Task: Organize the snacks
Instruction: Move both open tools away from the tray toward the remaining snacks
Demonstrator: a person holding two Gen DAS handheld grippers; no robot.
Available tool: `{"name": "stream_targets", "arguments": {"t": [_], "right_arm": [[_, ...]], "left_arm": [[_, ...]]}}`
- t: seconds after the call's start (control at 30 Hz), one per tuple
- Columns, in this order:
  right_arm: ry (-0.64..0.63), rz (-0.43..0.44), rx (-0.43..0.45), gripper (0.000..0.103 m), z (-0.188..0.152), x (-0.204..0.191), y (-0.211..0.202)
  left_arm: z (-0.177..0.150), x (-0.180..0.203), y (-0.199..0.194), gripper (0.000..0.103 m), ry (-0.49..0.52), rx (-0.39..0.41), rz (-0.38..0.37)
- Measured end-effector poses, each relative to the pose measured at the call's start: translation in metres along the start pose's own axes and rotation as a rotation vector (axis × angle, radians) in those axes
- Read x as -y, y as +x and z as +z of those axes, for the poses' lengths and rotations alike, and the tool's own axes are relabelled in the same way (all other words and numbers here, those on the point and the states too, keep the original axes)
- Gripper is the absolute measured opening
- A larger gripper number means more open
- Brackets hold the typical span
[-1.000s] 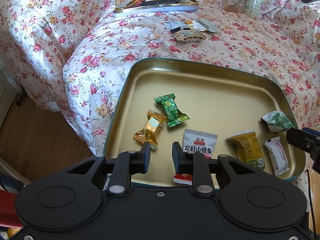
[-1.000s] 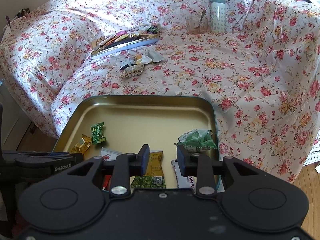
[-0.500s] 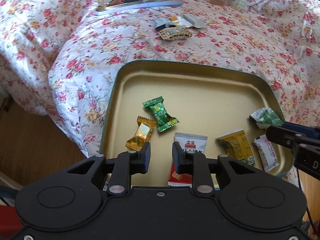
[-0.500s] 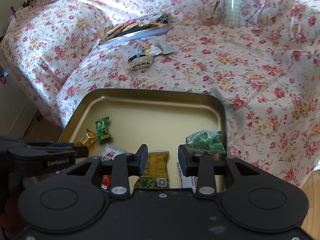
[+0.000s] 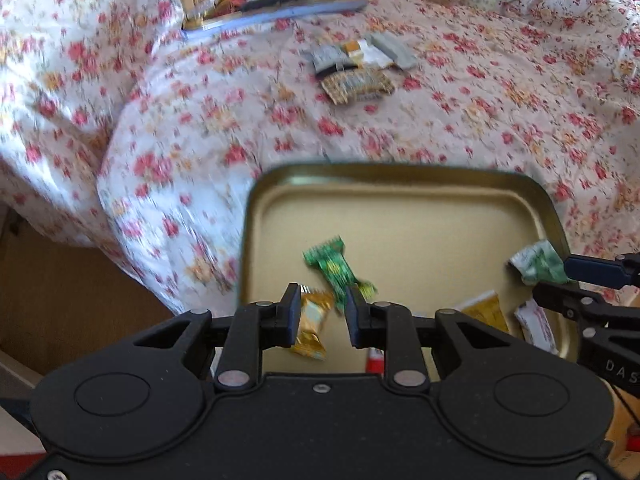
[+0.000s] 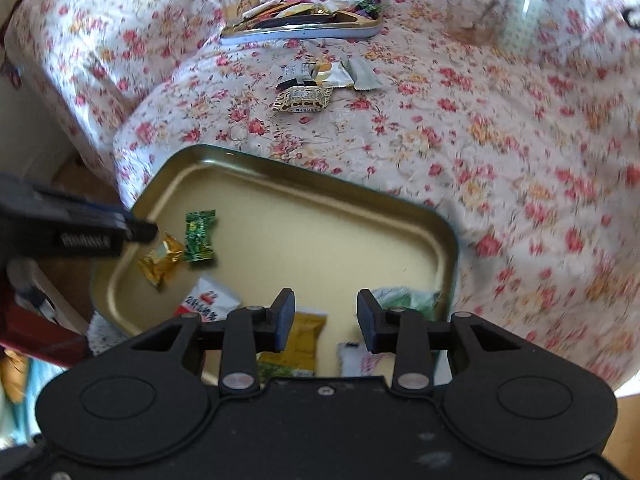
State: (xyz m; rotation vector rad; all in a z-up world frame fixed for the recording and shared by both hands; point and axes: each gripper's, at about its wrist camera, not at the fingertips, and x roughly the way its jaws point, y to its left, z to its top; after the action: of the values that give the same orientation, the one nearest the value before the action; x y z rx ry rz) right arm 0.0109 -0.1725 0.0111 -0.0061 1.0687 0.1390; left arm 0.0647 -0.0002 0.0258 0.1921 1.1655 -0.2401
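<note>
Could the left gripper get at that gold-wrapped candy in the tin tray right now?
Probably yes. The left gripper hangs just above the gold-wrapped candy, jaws apart and empty, nothing between. Only the green-wrapped candy lies close beside it in the gold tin tray and might get nudged.

Home living room, sofa under floral cover (image 6: 500, 152), wooden floor (image 5: 60, 280), snack tin (image 6: 248, 168)
</note>
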Motion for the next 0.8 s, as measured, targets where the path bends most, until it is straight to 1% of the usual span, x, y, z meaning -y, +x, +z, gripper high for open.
{"name": "stream_targets", "arguments": {"t": [0.1,0.2,0.3,0.5,0.8], "right_arm": [[-0.026,-0.006,-0.01,0.036,0.014,0.003,0.004],[-0.04,-0.025,0.0,0.036,0.031,0.008,0.007],[-0.026,-0.034,0.005,0.037,0.047,0.017,0.011],[-0.002,-0.054,0.035,0.037,0.075,0.031,0.023],[0.039,-0.04,0.095,0.037,0.101,0.041,0.043]], "left_arm": [[0.017,-0.002,-0.004,0.034,0.005,0.011,0.014],[0.035,-0.002,-0.008,0.034,0.027,0.05,0.05],[0.052,-0.004,-0.011,0.034,0.041,0.077,0.075],[0.079,-0.008,-0.007,0.035,0.033,0.11,0.067],[0.108,-0.015,0.014,0.035,-0.005,0.15,0.012]]}}
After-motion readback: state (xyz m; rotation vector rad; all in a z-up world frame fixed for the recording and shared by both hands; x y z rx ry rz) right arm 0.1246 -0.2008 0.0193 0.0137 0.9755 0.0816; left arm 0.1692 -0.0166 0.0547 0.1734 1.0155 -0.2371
